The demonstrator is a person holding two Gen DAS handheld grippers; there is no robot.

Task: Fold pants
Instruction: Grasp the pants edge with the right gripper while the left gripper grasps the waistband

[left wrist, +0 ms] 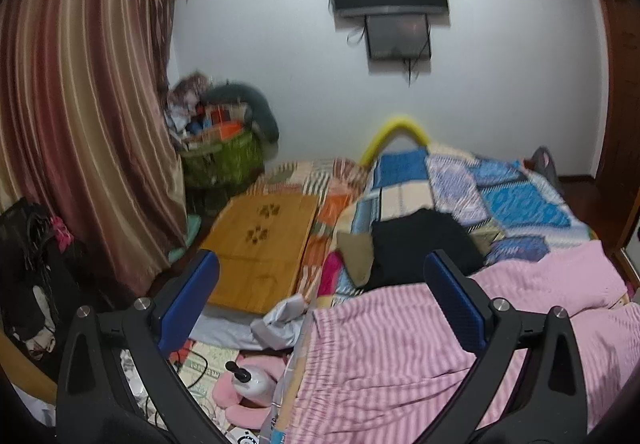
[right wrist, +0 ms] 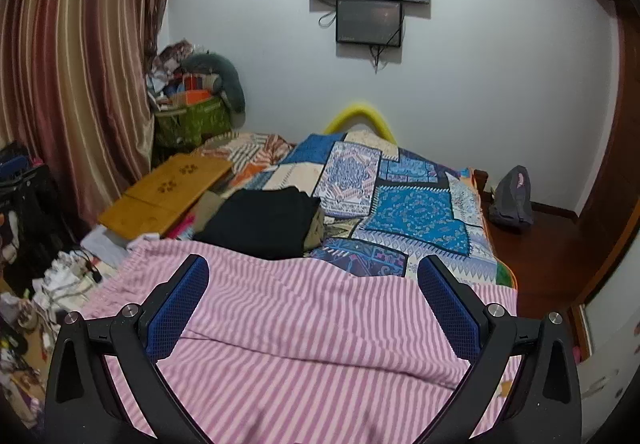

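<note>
Pink-and-white striped pants (right wrist: pixel 304 332) lie spread across the near end of the bed, with a crease running across them; in the left wrist view the pants (left wrist: pixel 380 356) fill the lower right, their elastic waistband edge toward the left. My left gripper (left wrist: pixel 322 264) stands open above the waistband side, nothing between its blue pads. Over the middle of the striped cloth my right gripper (right wrist: pixel 312 268) is open too, holding nothing.
Folded black (right wrist: pixel 260 220) and olive (left wrist: pixel 356 252) garments rest on the patchwork quilt (right wrist: pixel 416 212) beyond the pants. A wooden lap table (left wrist: pixel 260 244) leans at the bed's left side. Clutter, cables and a white bottle (left wrist: pixel 254 384) cover the floor on the left; a backpack (right wrist: pixel 512 200) sits on the right.
</note>
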